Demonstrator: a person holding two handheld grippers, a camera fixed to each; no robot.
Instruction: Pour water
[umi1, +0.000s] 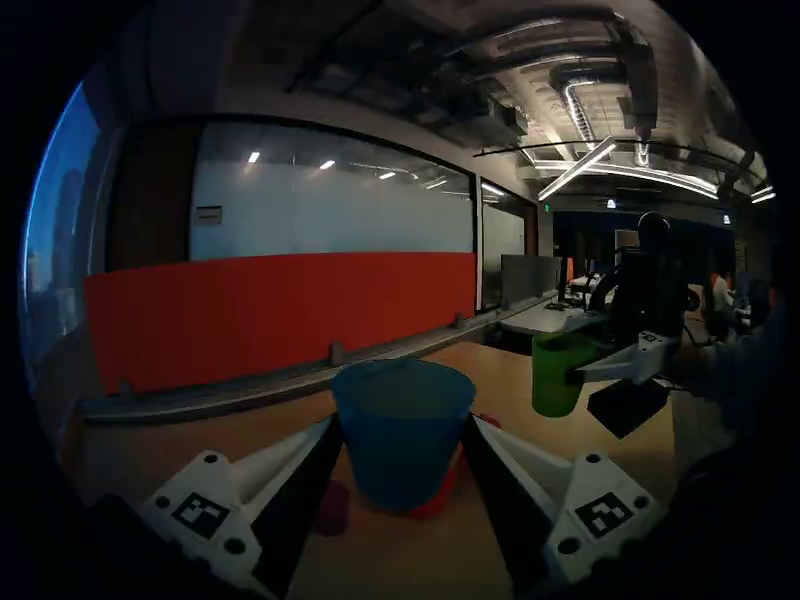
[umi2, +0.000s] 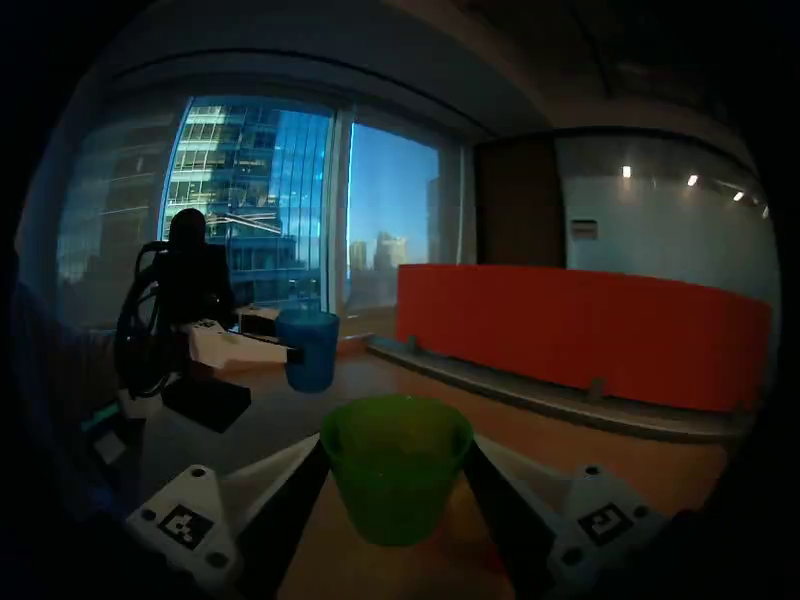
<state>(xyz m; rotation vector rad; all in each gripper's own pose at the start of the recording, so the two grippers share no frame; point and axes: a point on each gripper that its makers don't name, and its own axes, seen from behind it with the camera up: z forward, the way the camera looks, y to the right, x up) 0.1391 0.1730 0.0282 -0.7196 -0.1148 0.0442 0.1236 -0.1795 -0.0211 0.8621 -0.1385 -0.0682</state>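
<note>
**Pour water: both cups gripped, pour not started**

Left gripper (umi1: 403, 425) is closed on the blue cup (umi1: 403, 450), one finger on each side wall; cup upright, rim level; it looks to be off the wooden desk (umi1: 250, 430), with a small red thing (umi1: 440, 497) on the desk just under it, can't tell what it is.

Right gripper (umi2: 397, 450) is likewise clamped on the green cup (umi2: 397, 480), both fingers on its walls; upright too.

From the left gripper view the green cup (umi1: 558, 372) sits off to the right and farther away; from the right gripper view the blue cup (umi2: 308, 348) is up-left, at the end of the other gripper's white fingers; the cups are apart, rims not touching.

Light is too dim to see a water level in either cup, so can't tell which is source and which is receiver.

My read of the step: pre-pour, cups being brought together.

The next move calls for bringing one rim just above and beside the other; keeping the receiver level and steady; tilting the source slowly about its rim; holding the grip firm so the cup doesn't slip in the fingers as the weight shifts.
</note>
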